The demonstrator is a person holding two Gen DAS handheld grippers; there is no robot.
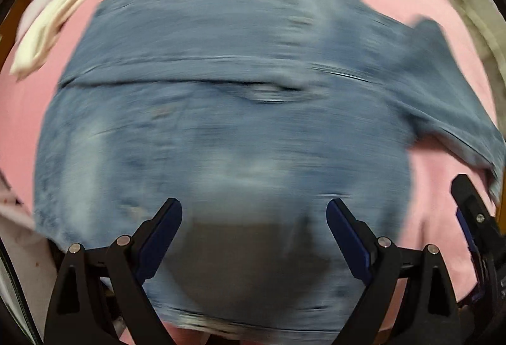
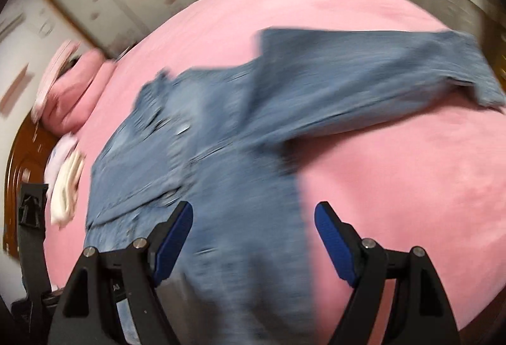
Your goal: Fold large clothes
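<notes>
Denim jacket [image 1: 221, 110] is lying across the pink bedspread [image 2: 395, 186], and we're hovering both grippers [image 1: 254, 218] [image 2: 253, 220] wide open, holding nothing.

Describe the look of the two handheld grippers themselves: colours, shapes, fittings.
The left gripper and the right gripper look alike: matte black angular linkage arms with round silver pivot pins, each ending in two flat fingers faced with dark blue pads. The pads look ribbed. No cables, hands or sleeves are visible.
</notes>
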